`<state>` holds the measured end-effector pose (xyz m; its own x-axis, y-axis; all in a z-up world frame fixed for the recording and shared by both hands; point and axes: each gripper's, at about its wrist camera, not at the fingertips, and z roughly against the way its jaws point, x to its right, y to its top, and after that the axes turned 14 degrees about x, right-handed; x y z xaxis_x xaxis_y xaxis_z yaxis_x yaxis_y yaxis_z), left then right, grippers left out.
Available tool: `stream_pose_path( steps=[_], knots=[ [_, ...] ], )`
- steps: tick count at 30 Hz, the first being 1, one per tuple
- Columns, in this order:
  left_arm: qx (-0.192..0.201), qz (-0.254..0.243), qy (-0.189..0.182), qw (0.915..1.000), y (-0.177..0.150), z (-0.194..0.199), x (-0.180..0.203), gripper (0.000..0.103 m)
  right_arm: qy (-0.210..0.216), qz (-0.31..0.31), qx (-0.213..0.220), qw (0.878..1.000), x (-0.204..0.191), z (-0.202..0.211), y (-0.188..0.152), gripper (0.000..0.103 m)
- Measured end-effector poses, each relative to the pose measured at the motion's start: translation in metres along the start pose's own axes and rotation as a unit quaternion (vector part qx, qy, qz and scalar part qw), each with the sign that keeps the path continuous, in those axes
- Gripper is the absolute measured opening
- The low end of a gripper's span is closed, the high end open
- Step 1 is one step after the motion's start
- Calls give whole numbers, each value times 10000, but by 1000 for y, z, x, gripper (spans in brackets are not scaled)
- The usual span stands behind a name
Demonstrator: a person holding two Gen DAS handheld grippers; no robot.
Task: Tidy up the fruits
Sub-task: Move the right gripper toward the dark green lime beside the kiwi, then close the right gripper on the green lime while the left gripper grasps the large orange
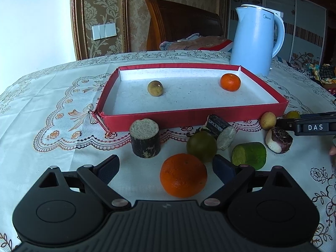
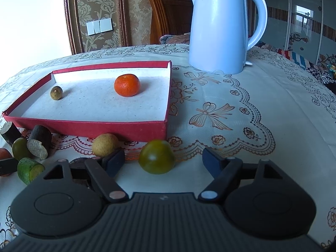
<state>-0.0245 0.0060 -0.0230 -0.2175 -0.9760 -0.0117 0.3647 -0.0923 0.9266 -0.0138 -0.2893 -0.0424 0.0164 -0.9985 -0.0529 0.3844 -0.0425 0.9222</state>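
Two fruits already lie in the red tray (image 1: 189,119): a small brownish one (image 1: 155,88) toward its left and a tangerine (image 1: 230,82) toward its right, well apart. The rest sit on the cloth-covered surface (image 1: 52,105) in front of the tray.

My left hand-held gripper (image 1: 166,169) is wide open and holds nothing; a large orange (image 1: 183,175) lies between its fingers, close to the right one, though I cannot tell whether that finger touches it. Just beyond the orange sit a dark green fruit (image 1: 201,146), two dark cut stubs (image 1: 144,137) and a green cut piece (image 1: 248,153).

My right hand-held gripper (image 2: 164,163) is also open and empty. A dark green round fruit (image 2: 156,156) lies between its fingers, clear of both pads. A pale yellow fruit (image 2: 105,144) sits just beside the left finger, against the tray's front wall.

Behind the tray stands a pale blue kettle (image 2: 218,27) marked "Midea". In the left view, the right gripper's side shows a label reading "DAS" (image 1: 315,127).
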Motion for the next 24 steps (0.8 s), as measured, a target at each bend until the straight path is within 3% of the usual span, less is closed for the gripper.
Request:
stream_pose_path(
  steps=[5,13,17,24],
  knots=[
    [32,-86,-63,9999,0,1,3,96,5,62,18,10000,-2,1,0,66],
    [-11,-74,-139,9999,0,1,4,79,33,157,50,9999,-5,2,0,52],
    [-81,-51,-212,9997,-1,0,3,55,17,199,71,9998,-7,3,0,43],
    [-30,-161,-318,9994,-2,3,8,42,33,232,107,9997,-8,3,1,32]
  ],
)
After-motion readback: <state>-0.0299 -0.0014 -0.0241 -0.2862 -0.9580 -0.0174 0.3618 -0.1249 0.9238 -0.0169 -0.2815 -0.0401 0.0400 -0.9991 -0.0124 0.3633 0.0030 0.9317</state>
